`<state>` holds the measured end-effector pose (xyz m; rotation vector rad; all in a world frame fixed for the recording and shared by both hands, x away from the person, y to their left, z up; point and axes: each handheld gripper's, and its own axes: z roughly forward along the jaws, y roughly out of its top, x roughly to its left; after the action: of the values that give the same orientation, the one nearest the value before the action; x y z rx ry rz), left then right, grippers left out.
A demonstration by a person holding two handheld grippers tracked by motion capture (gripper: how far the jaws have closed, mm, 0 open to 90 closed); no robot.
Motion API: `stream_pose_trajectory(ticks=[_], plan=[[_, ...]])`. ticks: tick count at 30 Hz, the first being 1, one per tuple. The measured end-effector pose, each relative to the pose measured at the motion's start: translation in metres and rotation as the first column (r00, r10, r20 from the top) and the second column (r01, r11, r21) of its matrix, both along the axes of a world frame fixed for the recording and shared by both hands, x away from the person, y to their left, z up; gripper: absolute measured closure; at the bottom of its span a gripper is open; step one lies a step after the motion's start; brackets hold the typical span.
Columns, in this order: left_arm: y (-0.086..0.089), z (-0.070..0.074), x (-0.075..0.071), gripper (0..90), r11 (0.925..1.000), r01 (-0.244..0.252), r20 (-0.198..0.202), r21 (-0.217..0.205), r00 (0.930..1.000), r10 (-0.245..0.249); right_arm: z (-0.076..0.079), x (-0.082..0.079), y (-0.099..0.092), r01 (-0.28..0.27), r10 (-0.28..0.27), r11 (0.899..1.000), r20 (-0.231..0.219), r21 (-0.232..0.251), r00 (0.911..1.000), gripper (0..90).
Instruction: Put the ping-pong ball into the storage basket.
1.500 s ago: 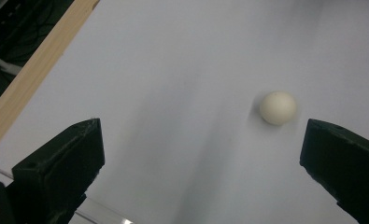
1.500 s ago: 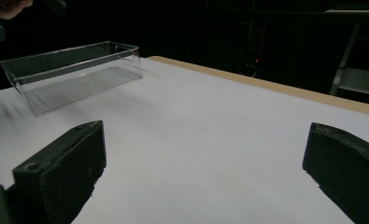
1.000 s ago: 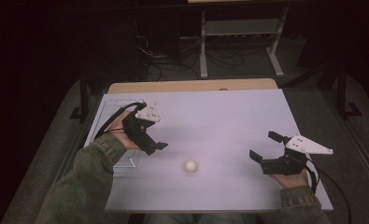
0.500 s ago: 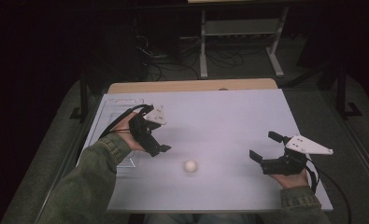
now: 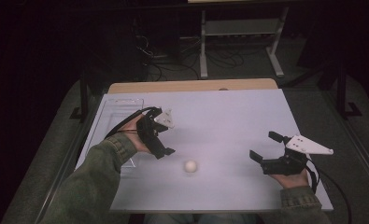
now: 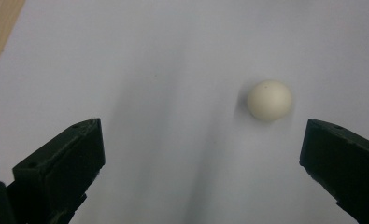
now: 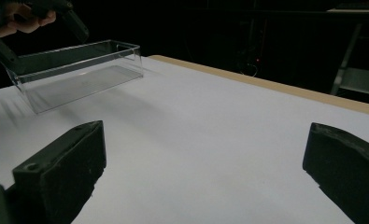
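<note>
We are holding our left gripper (image 5: 166, 149) just beside the small ball (image 5: 190, 166), and its jaws are standing wide apart with nothing between them. In the left gripper view the ball (image 6: 269, 101) is sitting ahead of the jaws, closer to the one on the right side of that picture. The ball is round, smooth and cream-white. It is resting on the flat white table (image 5: 229, 116), well away from every edge, with lots of bare room around it. We are holding our right gripper (image 5: 262, 148) far from the ball, near the table's right edge, jaws wide apart and empty too. A see-through plastic box (image 7: 74, 70) with straight walls is sitting far from the ball, by the left edge.
</note>
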<state>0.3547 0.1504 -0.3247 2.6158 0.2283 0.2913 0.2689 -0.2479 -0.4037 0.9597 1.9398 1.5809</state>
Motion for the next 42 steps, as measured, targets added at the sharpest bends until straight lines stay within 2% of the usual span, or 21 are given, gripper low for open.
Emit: stream_pose_trajectory(ticks=[4,11,14,25,35,42], plan=[[-0.004,-0.002,0.0,0.0,0.9999,0.009,-0.004,0.013,1.0,-0.009,0.0,0.0,0.0,-0.003,0.003,1.0,-0.002,0.001,1.0,0.0],[-0.013,-0.007,0.0,0.0,0.9975,0.032,-0.02,0.063,0.9993,-0.031,0.0,0.0,0.0,-0.002,0.002,1.0,-0.001,0.0,1.0,0.0],[-0.016,-0.009,-0.001,0.0,0.997,0.035,-0.028,0.068,0.9991,-0.033,0.0,0.0,0.0,-0.002,0.002,1.0,-0.001,0.0,1.0,0.0],[-0.026,-0.016,0.0,0.0,0.9907,0.061,-0.048,0.122,0.9973,-0.055,0.0,0.0,0.0,-0.003,0.003,1.0,-0.002,-0.002,1.0,0.0],[-0.035,-0.022,-0.001,0.0,0.9833,0.082,-0.071,0.163,0.995,-0.071,0.0,0.0,0.0,-0.005,0.005,1.0,-0.004,-0.002,1.0,0.0],[-0.042,-0.028,-0.002,0.0,0.9714,0.109,-0.083,0.211,0.9922,-0.094,0.0,0.0,0.001,-0.008,0.008,1.0,-0.003,-0.008,1.0,0.0]])
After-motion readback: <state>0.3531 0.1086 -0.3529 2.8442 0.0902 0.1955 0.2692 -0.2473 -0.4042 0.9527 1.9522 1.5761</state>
